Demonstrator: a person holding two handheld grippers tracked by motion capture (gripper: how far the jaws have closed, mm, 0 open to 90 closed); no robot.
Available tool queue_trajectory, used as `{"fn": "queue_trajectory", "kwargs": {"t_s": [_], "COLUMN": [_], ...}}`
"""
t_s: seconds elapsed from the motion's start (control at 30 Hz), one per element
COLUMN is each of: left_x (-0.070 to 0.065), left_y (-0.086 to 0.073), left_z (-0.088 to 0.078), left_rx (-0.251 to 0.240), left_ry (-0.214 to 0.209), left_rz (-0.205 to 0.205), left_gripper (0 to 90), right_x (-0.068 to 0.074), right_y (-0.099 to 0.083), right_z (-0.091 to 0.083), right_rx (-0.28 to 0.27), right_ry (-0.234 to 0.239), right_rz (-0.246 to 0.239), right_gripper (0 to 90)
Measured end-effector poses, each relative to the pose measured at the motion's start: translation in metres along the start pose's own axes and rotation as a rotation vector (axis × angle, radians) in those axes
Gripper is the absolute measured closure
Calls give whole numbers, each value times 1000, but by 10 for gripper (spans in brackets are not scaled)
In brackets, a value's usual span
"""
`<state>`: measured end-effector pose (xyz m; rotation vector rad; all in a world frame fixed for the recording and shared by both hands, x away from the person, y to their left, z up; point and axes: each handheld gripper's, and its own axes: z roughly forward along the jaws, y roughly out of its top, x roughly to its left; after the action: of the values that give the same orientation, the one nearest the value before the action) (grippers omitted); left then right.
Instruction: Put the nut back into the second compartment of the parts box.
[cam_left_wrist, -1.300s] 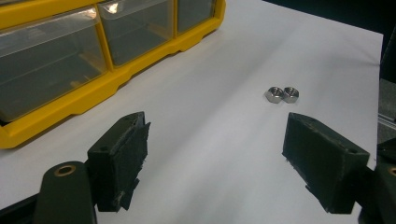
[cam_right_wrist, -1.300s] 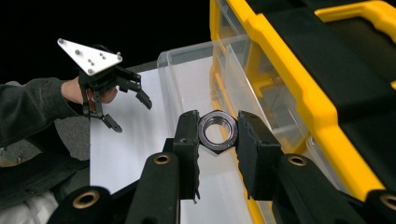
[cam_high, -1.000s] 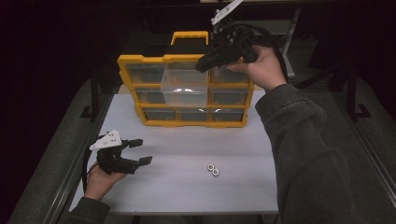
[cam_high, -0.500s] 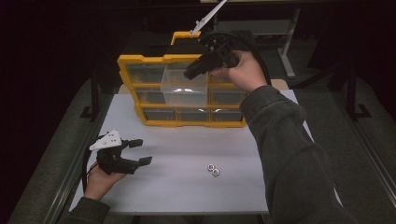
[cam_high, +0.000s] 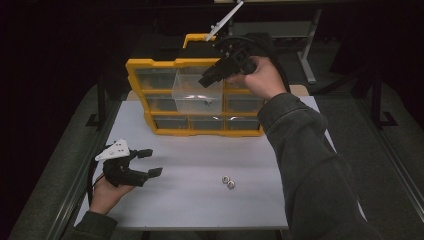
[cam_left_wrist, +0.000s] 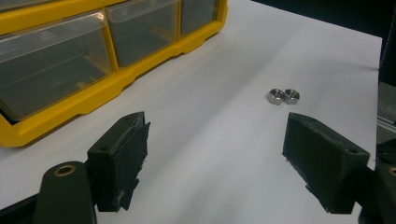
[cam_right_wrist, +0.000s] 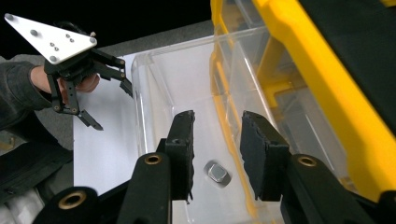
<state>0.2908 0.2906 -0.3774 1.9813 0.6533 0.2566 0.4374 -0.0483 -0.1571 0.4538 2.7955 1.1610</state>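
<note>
— Nut (cam_right_wrist: 217, 173) first: where is it?

— On the floor of the clear drawer (cam_high: 196, 91), which stands pulled out of the yellow organizer (cam_high: 145, 65), in the middle column of its front. My right gripper (cam_right_wrist: 215, 154) hangs over that drawer with the jaws pointing down into it. They have just been opening, and they now stand apart with nothing between the pads; the nut lies loose below the gap.

— And the rest of them?

— Two more nuts (cam_high: 228, 182) lie touching each other on the white table (cam_high: 200, 210), well in front of the organizer and a little to its right. My left gripper (cam_high: 145, 162) rests in front of the organizer's left corner, jaws wide and empty, aimed across the table toward that pair.

— What worries you from here?

— Mostly the drawer. It sticks out unsupported, and my right gripper sits low inside its walls. If I lift out at a slant, I judge a jaw could catch the rim and tip the drawer or drag it off its rails, spilling the nut. Pushing it home off-centre could jam it in the organizer.

— And the pair on the table?

— They touch, so closing on one may flick the other away across the smooth top. They are small and flat; pads coming down too high would slide off them.
</note>
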Motion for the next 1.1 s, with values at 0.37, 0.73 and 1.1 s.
{"fn": "queue_trajectory", "kwargs": {"t_s": [0.37,0.73,1.1], "left_x": [-1,-1,-1], "left_y": [0,0,0], "left_z": [-2,-1,1], "left_rx": [2,-3,-15], "left_ry": [0,-3,-2], "left_rz": [-7,-2,2], "left_gripper": [217,217,217], "right_x": [6,11,15], "right_y": [-18,-57,-105], "right_z": [-34,-51,-39], "right_rx": [-19,-27,-35], "right_ry": [-37,-58,-58], "right_rz": [-1,27,82], "right_gripper": [612,581,553]}}
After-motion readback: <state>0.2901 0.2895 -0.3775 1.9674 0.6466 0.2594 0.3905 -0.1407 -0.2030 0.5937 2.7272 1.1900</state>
